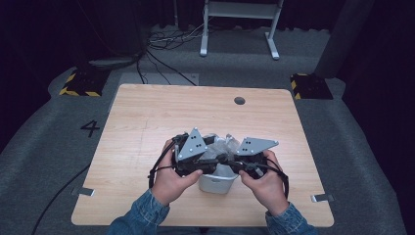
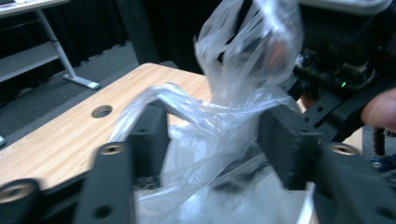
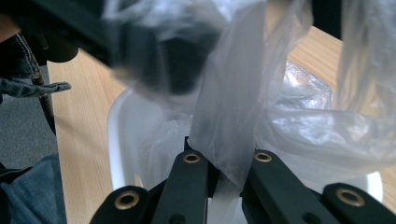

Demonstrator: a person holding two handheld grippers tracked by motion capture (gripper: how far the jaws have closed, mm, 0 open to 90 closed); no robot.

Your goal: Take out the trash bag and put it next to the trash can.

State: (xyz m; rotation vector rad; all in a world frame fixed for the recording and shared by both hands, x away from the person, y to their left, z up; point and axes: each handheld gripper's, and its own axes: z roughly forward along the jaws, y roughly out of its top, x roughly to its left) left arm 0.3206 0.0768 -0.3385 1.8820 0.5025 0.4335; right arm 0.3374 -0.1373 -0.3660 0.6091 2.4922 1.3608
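A small white bin (image 1: 218,184) stands near the front middle of the wooden table (image 1: 147,117), with a clear plastic bag (image 1: 223,144) bunched up out of its top. Both grippers meet just above the bin. My right gripper (image 3: 224,163) is shut on a strip of the bag (image 3: 233,107), over the bin's rim (image 3: 114,140). My left gripper (image 2: 217,135) stands open, its jaws wide apart with crumpled bag (image 2: 243,60) rising between them. From above, the left gripper (image 1: 214,159) and right gripper (image 1: 231,162) sit tip to tip over the bag.
A round cable hole (image 1: 239,100) is in the table's far side. Bare wood lies to the left, right and behind the bin. Cables (image 1: 161,41) and a white desk frame (image 1: 240,24) are on the floor beyond the table.
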